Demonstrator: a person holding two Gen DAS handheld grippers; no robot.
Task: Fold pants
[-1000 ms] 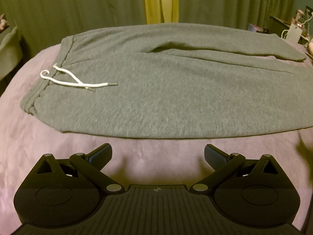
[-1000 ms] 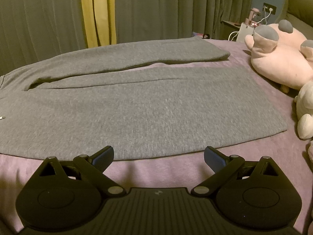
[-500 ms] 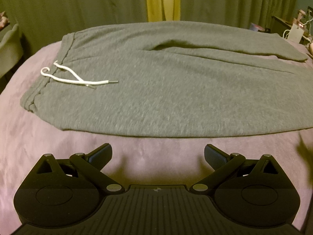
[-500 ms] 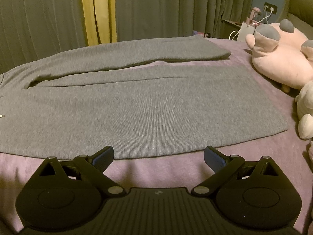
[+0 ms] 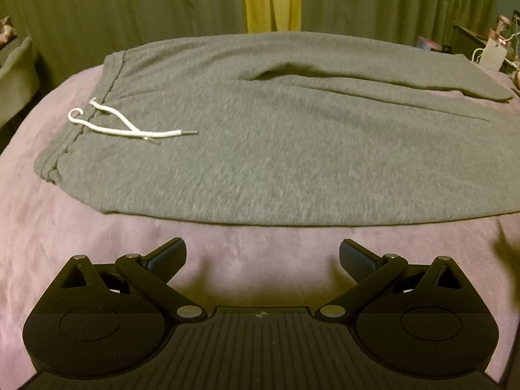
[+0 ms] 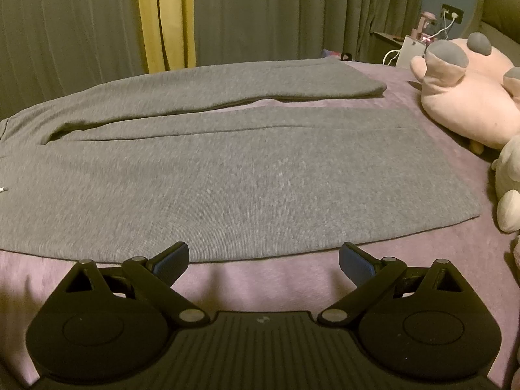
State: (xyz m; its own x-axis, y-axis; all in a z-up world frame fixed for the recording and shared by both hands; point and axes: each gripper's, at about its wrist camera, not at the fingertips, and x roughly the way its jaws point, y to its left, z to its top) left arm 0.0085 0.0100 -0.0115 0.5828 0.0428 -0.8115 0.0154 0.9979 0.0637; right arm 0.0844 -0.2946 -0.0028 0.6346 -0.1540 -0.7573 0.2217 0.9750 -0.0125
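Observation:
Grey sweatpants [image 5: 276, 149] lie flat on a purple bedspread [image 5: 81, 227], waistband [image 5: 55, 162] to the left with a white drawstring [image 5: 130, 128] on top. In the right wrist view the two legs [image 6: 247, 178] stretch to the right, the far leg [image 6: 260, 84] slightly apart from the near one. My left gripper [image 5: 262, 256] is open and empty, hovering just short of the pants' near edge by the hip. My right gripper [image 6: 264, 258] is open and empty, its fingertips level with the near leg's edge.
A pink plush toy [image 6: 468, 97] and a white plush toy [image 6: 510, 182] lie at the bed's right side. Green and yellow curtains [image 6: 169, 19] hang behind the bed. A nightstand with chargers [image 6: 416, 39] stands at the back right. A chair [image 5: 16, 74] stands at the left.
Both grippers have edged slightly toward the pants and to the right. Both stay open and the pants have not moved.

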